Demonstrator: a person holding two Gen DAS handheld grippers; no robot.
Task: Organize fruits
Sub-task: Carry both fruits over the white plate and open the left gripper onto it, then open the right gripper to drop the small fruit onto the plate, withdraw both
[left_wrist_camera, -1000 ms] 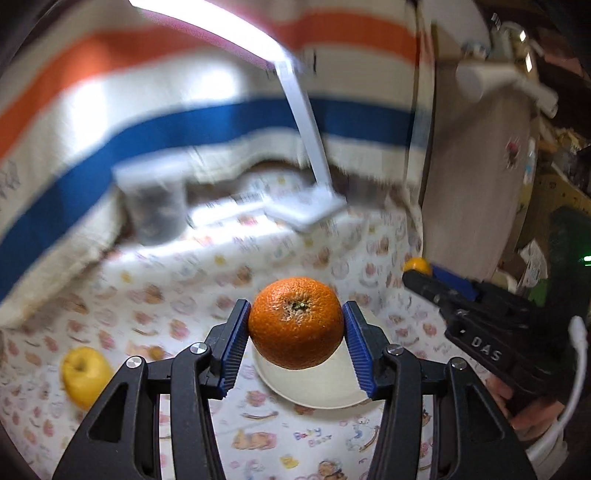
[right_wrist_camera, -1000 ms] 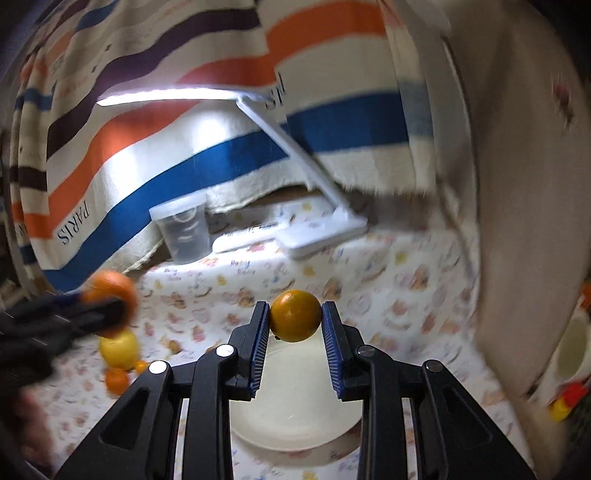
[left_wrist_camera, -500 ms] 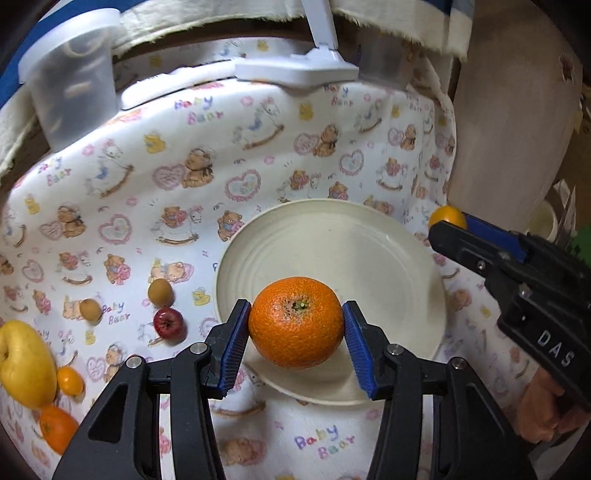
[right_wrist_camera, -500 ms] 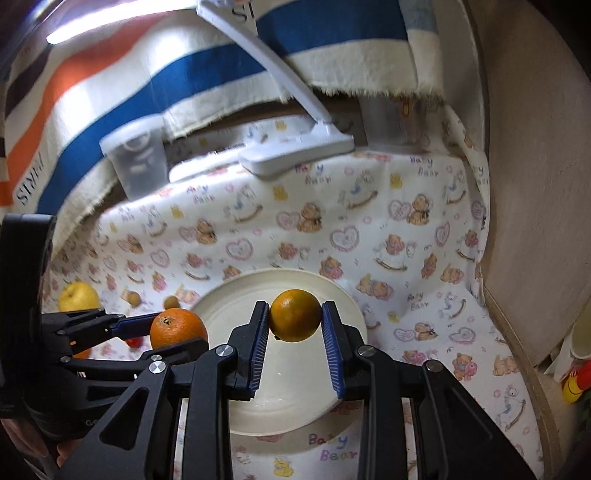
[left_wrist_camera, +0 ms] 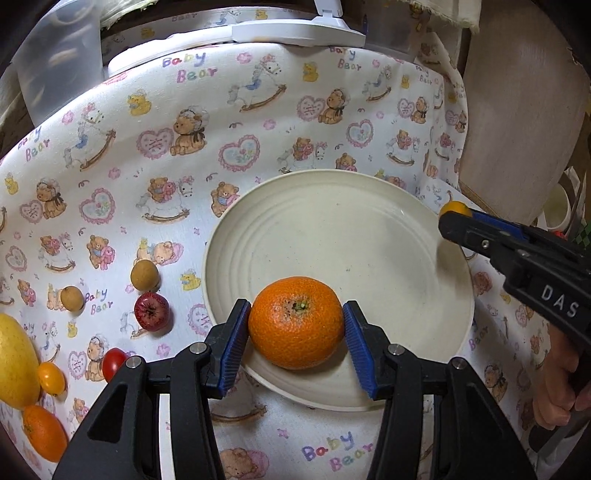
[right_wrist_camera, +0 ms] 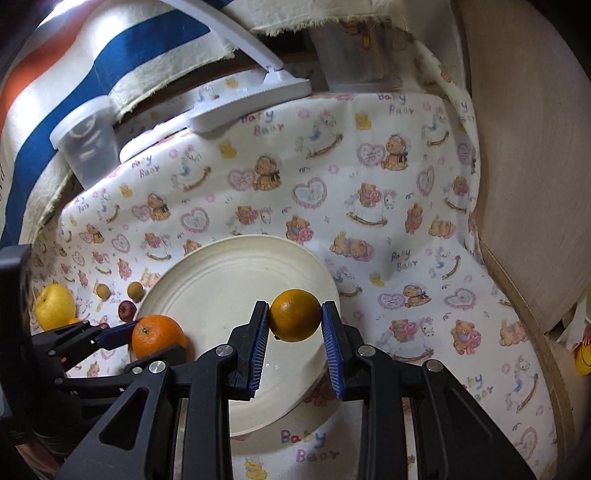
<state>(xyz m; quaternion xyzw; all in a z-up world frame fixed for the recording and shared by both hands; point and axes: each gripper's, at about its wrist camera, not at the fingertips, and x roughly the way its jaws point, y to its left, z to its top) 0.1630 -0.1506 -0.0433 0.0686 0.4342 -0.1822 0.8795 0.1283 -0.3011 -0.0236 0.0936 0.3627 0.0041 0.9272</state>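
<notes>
My left gripper (left_wrist_camera: 295, 309) is shut on a large orange (left_wrist_camera: 295, 325), which hangs low over the near rim of the cream plate (left_wrist_camera: 332, 229). In the right wrist view, that orange (right_wrist_camera: 159, 336) sits at the plate's left edge. My right gripper (right_wrist_camera: 294, 309) is shut on a smaller yellow-orange citrus (right_wrist_camera: 294, 317) above the plate's (right_wrist_camera: 221, 288) right half. Whether either fruit touches the plate I cannot tell. Left of the plate lie a red fruit (left_wrist_camera: 151, 312), two brown longans (left_wrist_camera: 144, 275), a cherry tomato (left_wrist_camera: 112, 363), a yellow fruit (left_wrist_camera: 14, 362) and another orange (left_wrist_camera: 44, 432).
A white lamp base (left_wrist_camera: 295, 35) and a clear plastic tub (left_wrist_camera: 55, 66) stand at the back of the bear-print tablecloth (left_wrist_camera: 184, 147). A second clear container (right_wrist_camera: 351, 62) is back right. A wooden panel (right_wrist_camera: 535, 166) borders the right side. A hand (left_wrist_camera: 557, 387) holds the right gripper.
Both grippers have tipped downward and sunk toward the plate, each still holding its fruit. The striped cloth and lamp have slid out of the top of the views.
</notes>
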